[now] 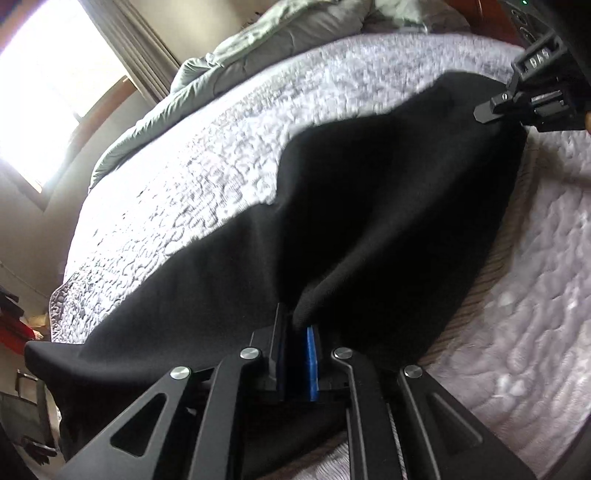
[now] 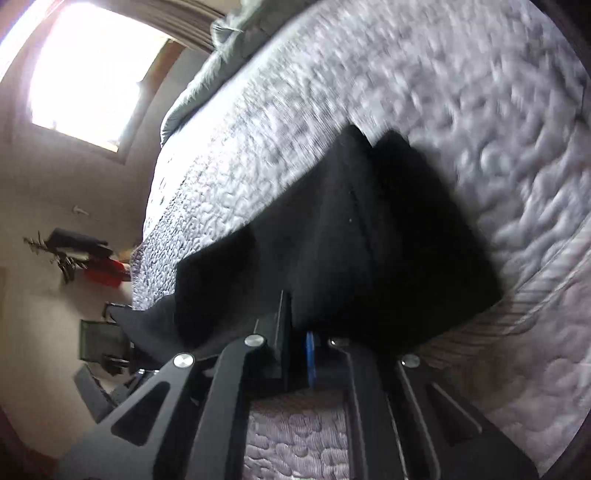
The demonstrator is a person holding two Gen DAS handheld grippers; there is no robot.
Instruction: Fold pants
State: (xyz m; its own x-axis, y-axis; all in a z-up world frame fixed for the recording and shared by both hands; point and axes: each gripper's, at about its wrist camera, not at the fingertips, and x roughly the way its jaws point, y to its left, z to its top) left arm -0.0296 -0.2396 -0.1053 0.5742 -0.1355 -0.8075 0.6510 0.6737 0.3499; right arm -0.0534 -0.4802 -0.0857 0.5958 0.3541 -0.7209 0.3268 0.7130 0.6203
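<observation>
Black pants held up over a quilted bed

Both the left gripper and right gripper are pinching the fabric above the pale quilt; rumpled green duvet sits by the bright window.

The left gripper pinches a bunched edge of the black pants between its blue-padded fingers, and the cloth spreads away from it across the pale quilted bedspread. At the top right the right gripper meets the far edge of the pants (its grip is hard to make out). A rumpled grey-green duvet lies beyond, near a bright window.
</observation>
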